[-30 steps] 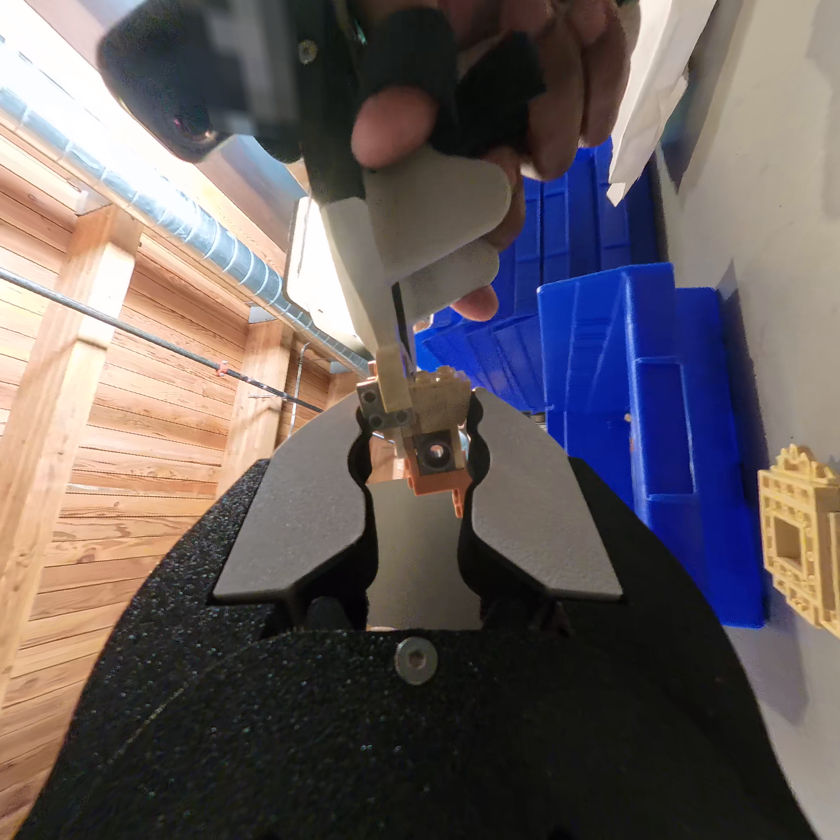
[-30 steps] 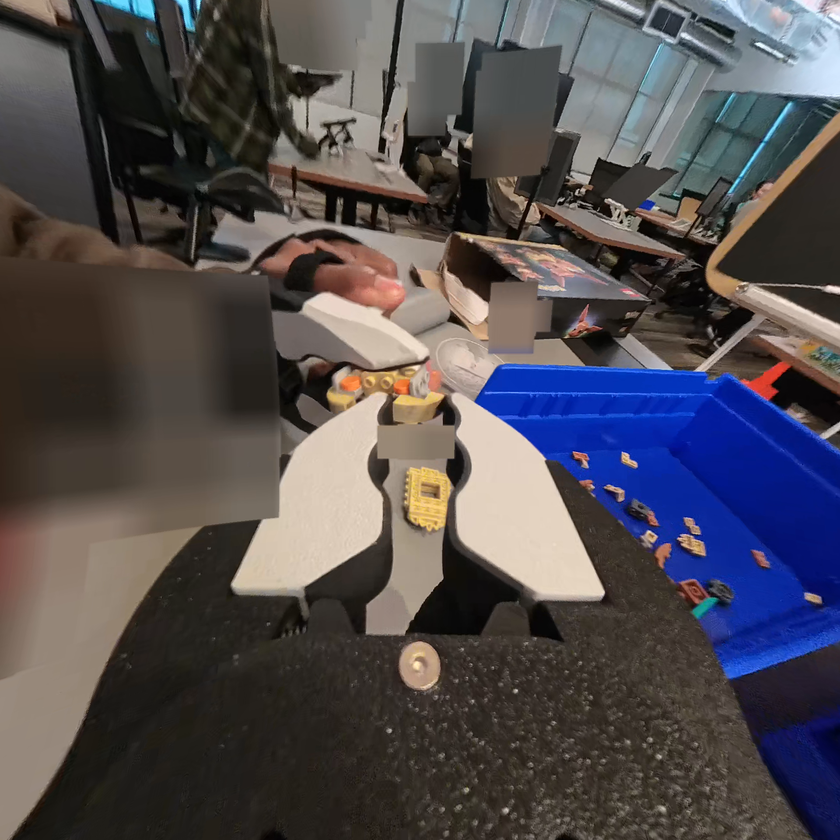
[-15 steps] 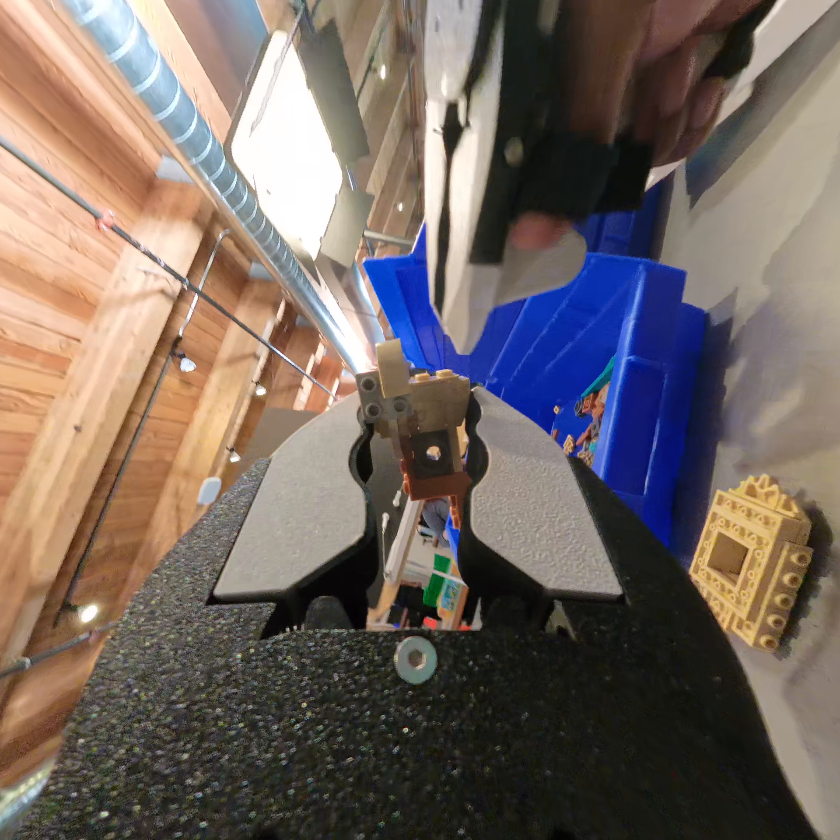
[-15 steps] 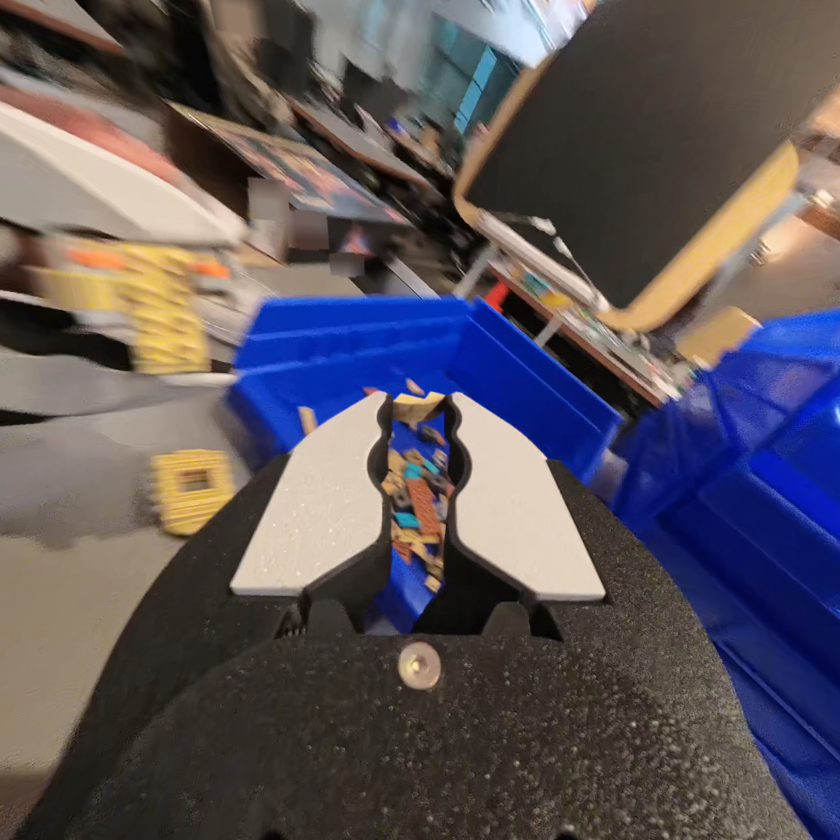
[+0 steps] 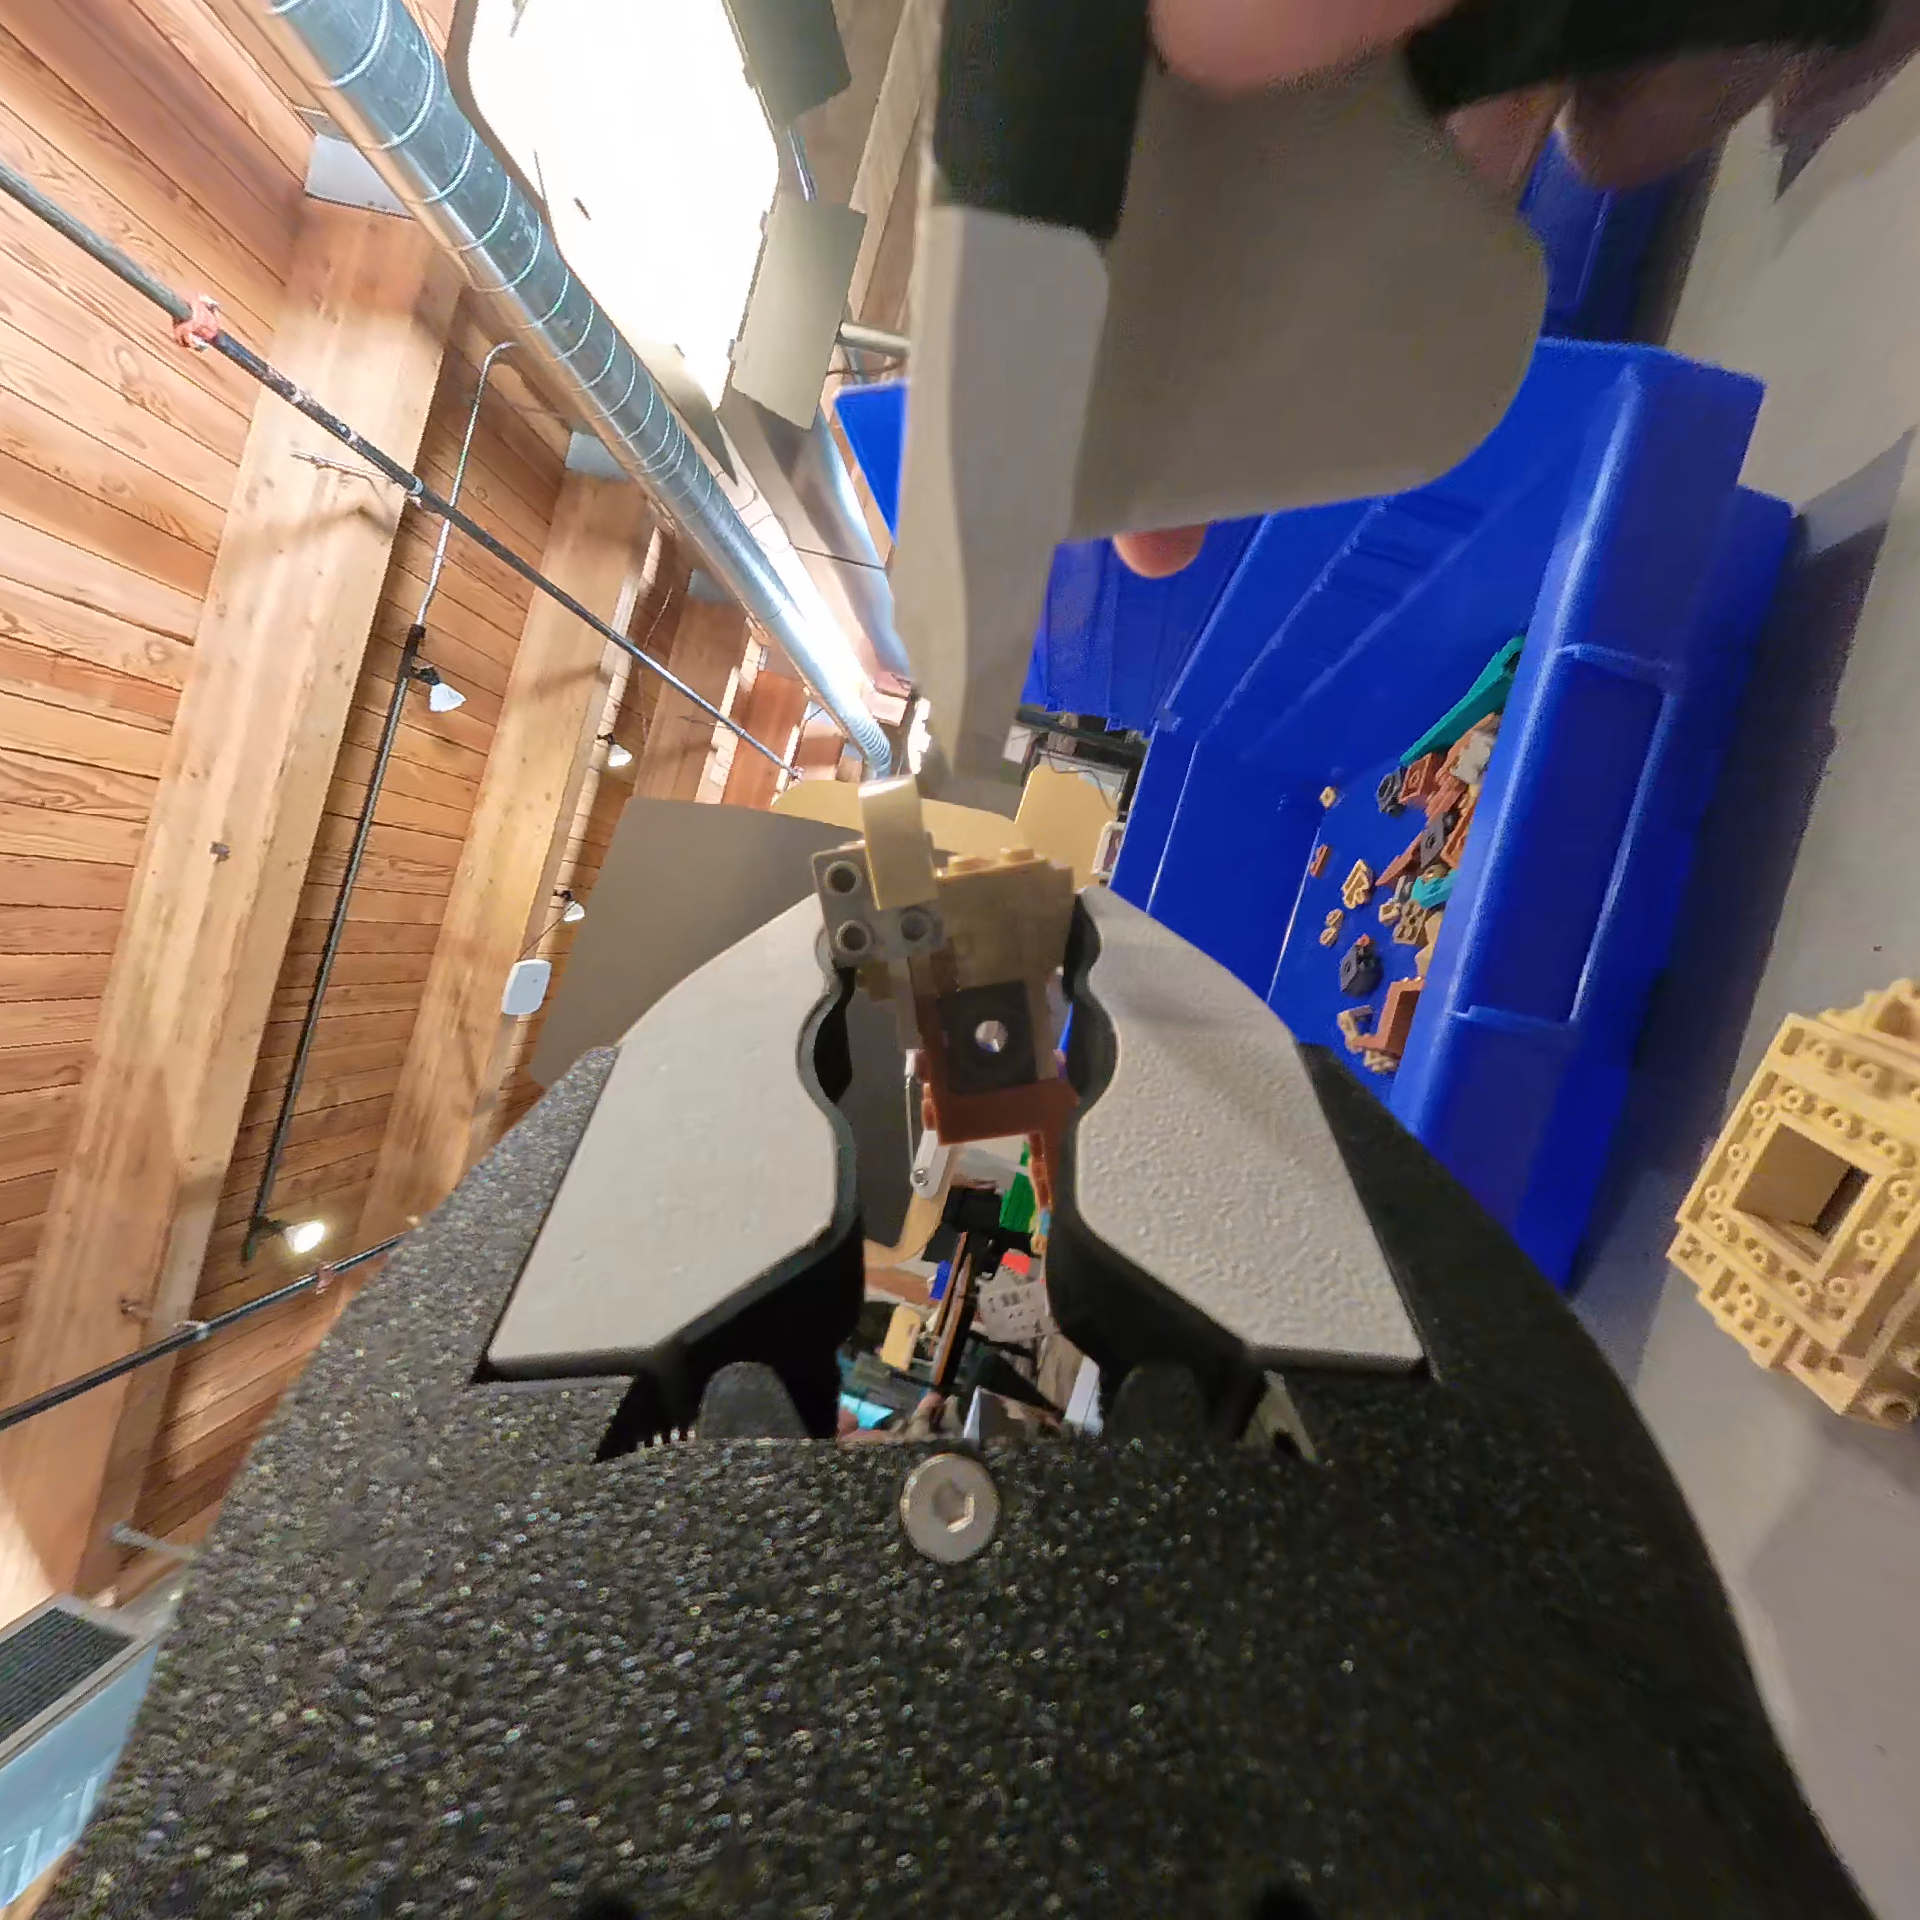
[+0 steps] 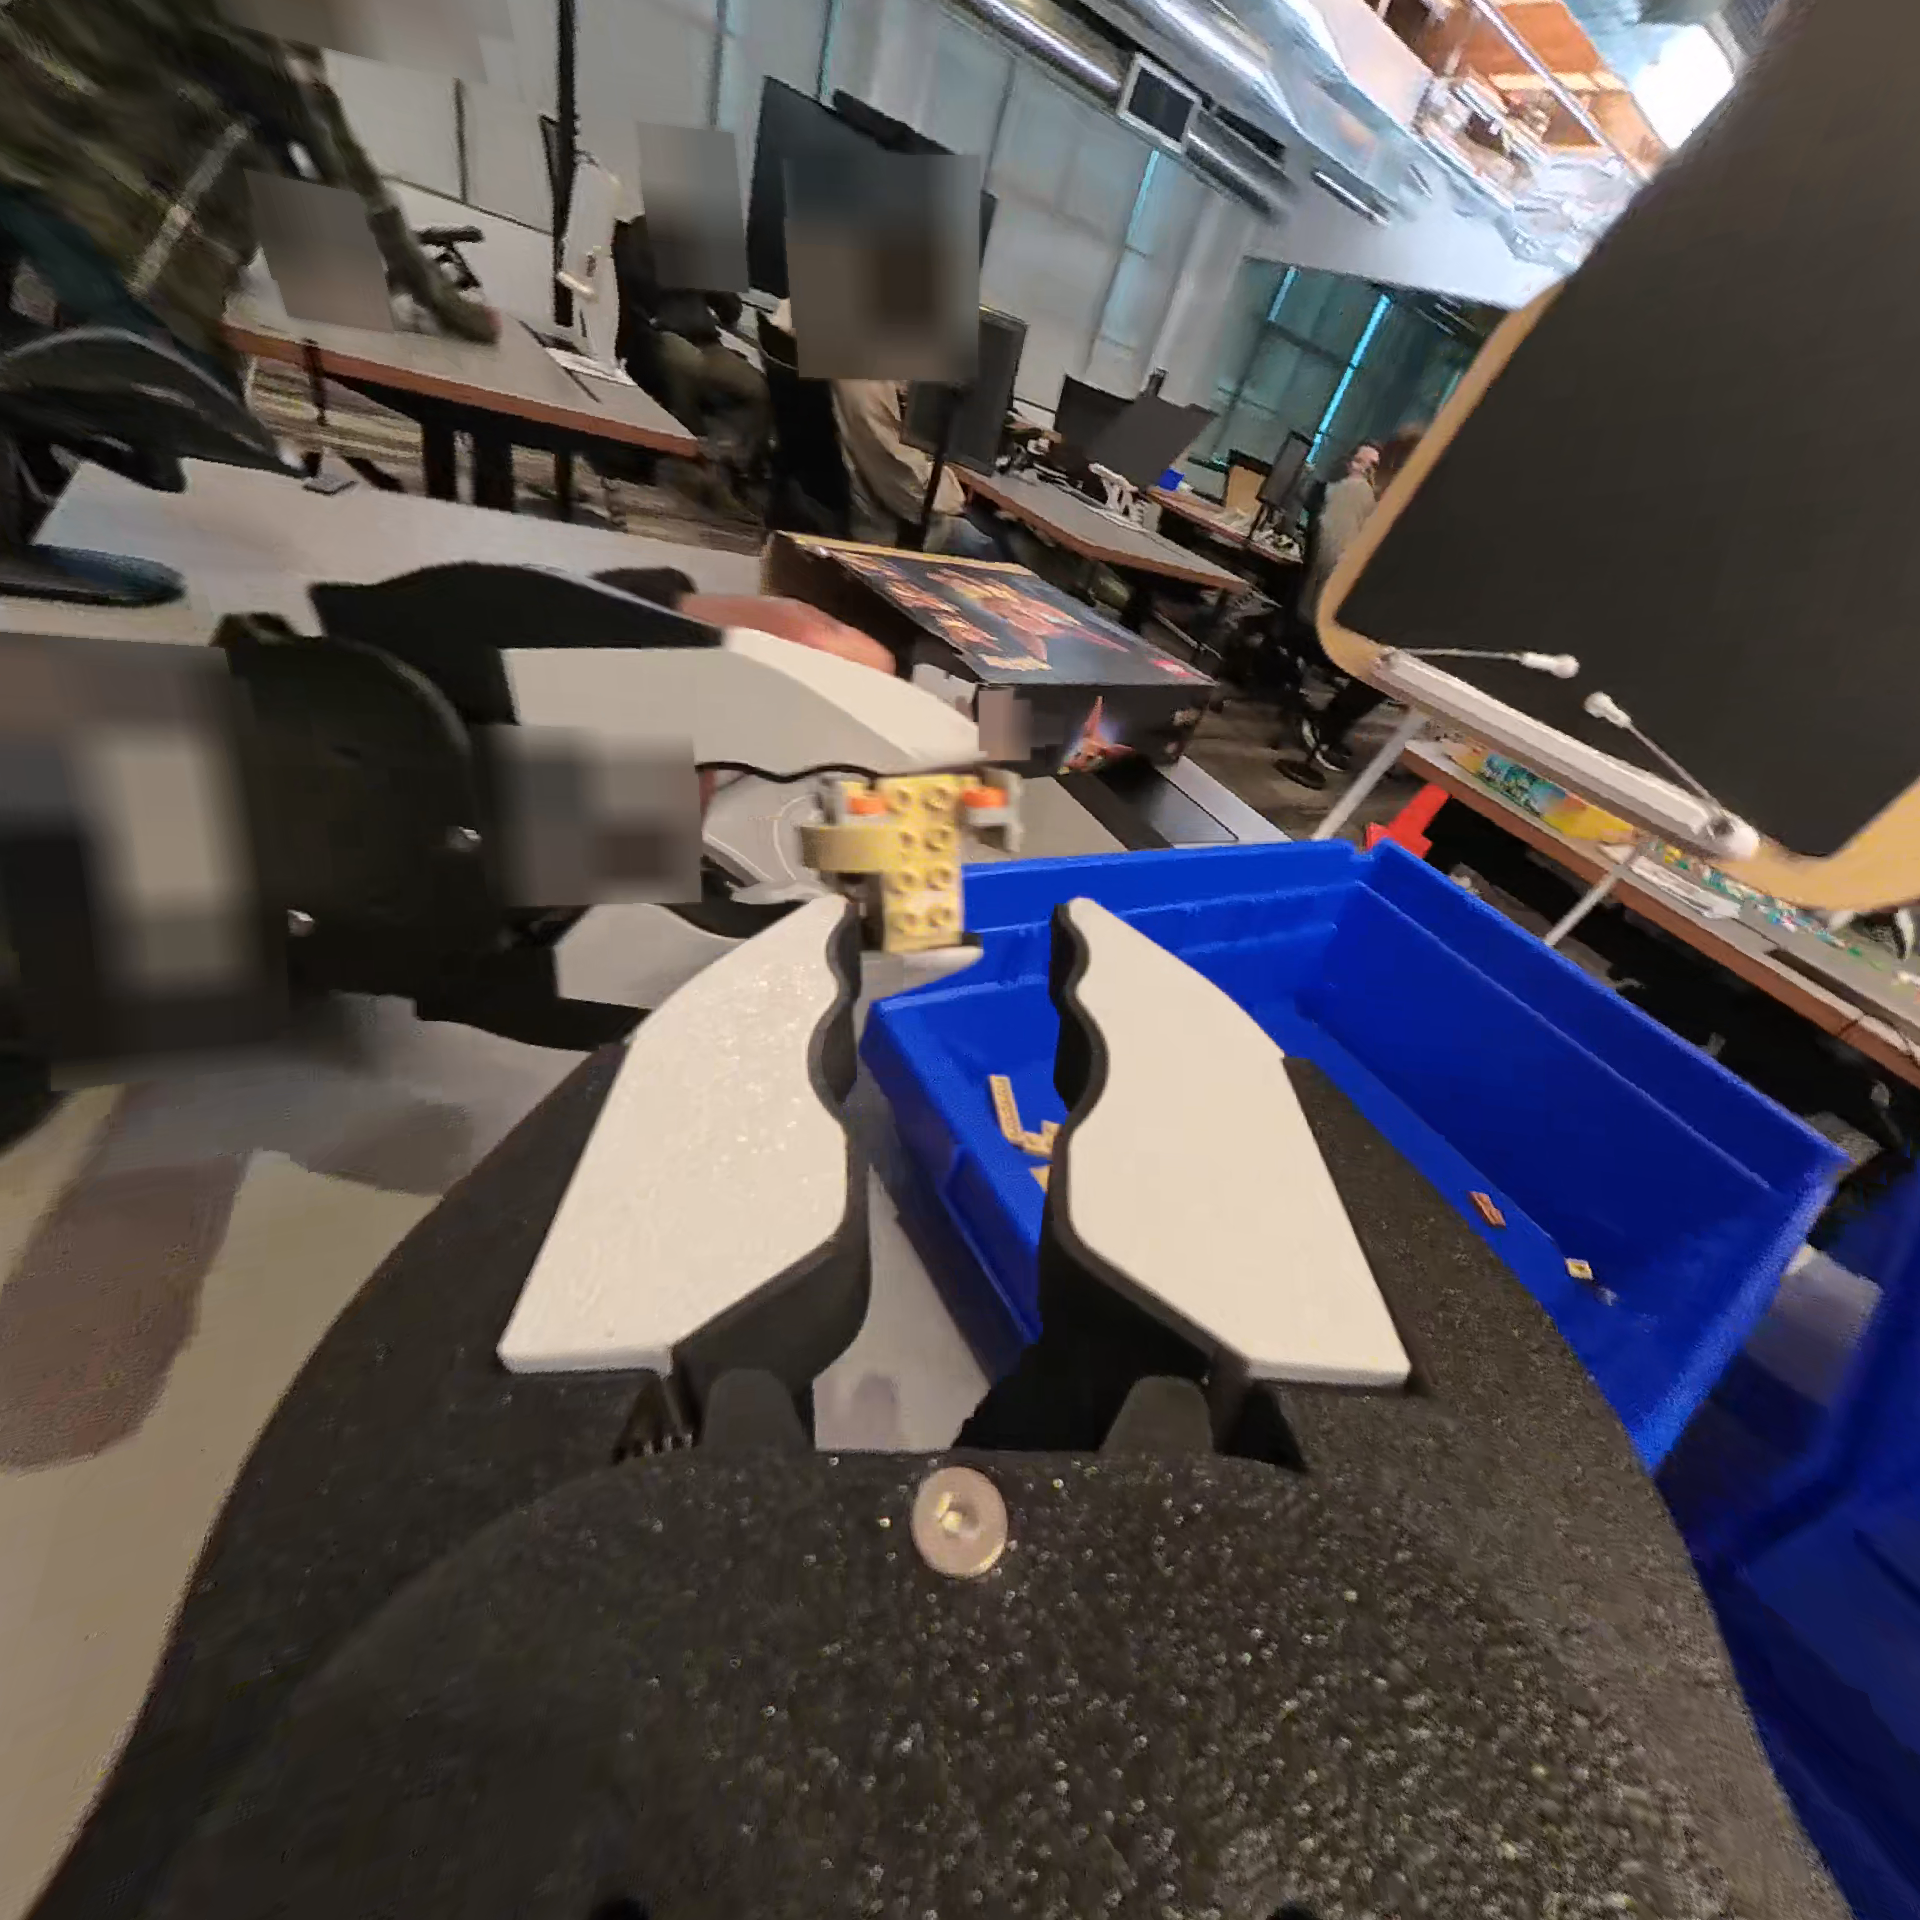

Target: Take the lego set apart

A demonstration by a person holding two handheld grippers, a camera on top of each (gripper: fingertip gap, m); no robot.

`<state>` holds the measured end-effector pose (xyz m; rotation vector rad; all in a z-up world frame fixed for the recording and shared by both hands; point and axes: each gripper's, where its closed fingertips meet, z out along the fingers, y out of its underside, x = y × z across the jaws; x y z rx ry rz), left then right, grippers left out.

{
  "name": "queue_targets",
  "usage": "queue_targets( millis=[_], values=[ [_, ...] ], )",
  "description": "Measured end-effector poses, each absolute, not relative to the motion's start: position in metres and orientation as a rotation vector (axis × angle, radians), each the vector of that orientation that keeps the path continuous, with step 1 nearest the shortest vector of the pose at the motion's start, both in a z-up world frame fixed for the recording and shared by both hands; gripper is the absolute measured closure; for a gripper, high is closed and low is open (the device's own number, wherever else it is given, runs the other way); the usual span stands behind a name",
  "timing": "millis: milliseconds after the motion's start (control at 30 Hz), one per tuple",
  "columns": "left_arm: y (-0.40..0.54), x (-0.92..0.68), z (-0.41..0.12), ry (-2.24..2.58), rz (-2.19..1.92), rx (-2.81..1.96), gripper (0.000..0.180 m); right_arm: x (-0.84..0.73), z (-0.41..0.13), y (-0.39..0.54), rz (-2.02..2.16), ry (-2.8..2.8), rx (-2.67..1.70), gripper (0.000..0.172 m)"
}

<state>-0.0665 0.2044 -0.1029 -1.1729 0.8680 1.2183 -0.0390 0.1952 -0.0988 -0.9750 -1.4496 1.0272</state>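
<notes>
- Since a second ago the right gripper (image 6: 951,925) has let go of the small tan slope piece and drawn back; its jaws now stand apart with nothing between them, only blue bin and grey table showing through the gap; the left gripper has kept its hold throughout.
- Nearest, the left gripper (image 5: 951,940) is closed on a small brick assembly (image 5: 966,966) of tan, grey and reddish-brown pieces; both fingers (image 5: 1164,1049) press its sides; a tan slope piece (image 5: 894,847) sits on its grey studded corner, so that piece looks placed, though how firmly it is seated I cannot tell.
- From the right wrist view the same assembly (image 6: 914,862) shows just beyond the right fingertips, apart from them, held out sideways over the table.
- Just beyond, a blue bin (image 6: 1558,1039) stands on the grey table (image 6: 260,1195); loose brown, tan, black and teal pieces (image 5: 1423,831) lie in it, so more parts appear to remain unused.
- Beside the bin on the table lies a tan square frame build (image 5: 1808,1195), well apart from both grippers and untouched.
- Farther off are a dark printed box (image 6: 997,623), office desks with monitors, and a wood-panelled wall (image 5: 156,623).
</notes>
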Motion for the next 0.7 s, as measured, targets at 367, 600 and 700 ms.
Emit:
queue_targets(
  millis=[367, 600, 700],
  values=[
    [0.208, -0.061, -0.111, 0.935, 1.351, -1.141, 0.142, -0.051, -0.107, 0.179, 0.851, -1.47, -0.936, 0.148],
    [0.211, -0.064, -0.119, 0.925, 1.261, -1.239, 0.142, -0.051, -0.112, 0.18, 0.643, -1.506, -0.783, 0.149],
    [0.212, -0.084, -0.119, 0.84, 1.23, -1.342, 0.143, -0.049, -0.116, 0.182, 0.506, -1.519, -0.678, 0.15]
  ],
)
